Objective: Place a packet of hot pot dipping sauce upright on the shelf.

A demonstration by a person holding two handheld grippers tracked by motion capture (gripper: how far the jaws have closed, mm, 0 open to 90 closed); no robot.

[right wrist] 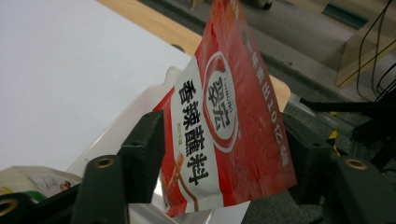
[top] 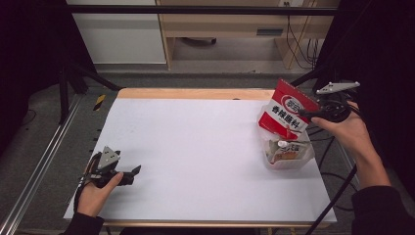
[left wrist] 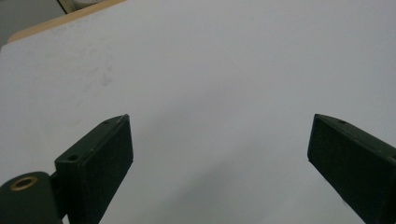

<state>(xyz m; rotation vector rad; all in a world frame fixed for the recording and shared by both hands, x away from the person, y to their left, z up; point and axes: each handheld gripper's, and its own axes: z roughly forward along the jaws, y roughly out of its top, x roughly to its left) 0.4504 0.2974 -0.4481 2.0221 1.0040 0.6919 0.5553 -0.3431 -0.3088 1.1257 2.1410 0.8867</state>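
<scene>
A white surface [top: 195, 147] with a wooden edge is seen from above, and a person's forearms come in from the bottom of the high view. The person's right hand [top: 350, 128] is raised at the right edge of the surface and holds the right tool [top: 306, 115], whose grey three-cornered plate sits on top. Between its two black jaws stands a red and white sauce packet [top: 287, 110] printed with Chinese characters. The packet stands tilted, its top corner leaning up and away from the person. In the right gripper view the packet [right wrist: 224, 121] fills the gap between the jaws, which stand partly apart on either side of it; whether the pads press on it cannot be told.

Just below the packet, near the right edge of the surface, sits a clear plastic container [top: 288, 154] with other small food packets [top: 283, 149] inside. The red packet's lower edge hangs over the container's far side.

The person's left hand [top: 95, 193] rests near the front left corner of the surface, well apart from the container. It holds the left tool [top: 137, 170], pointing right along the surface. In the left gripper view its two jaws stand wide apart over bare white surface, with nothing between them.
</scene>
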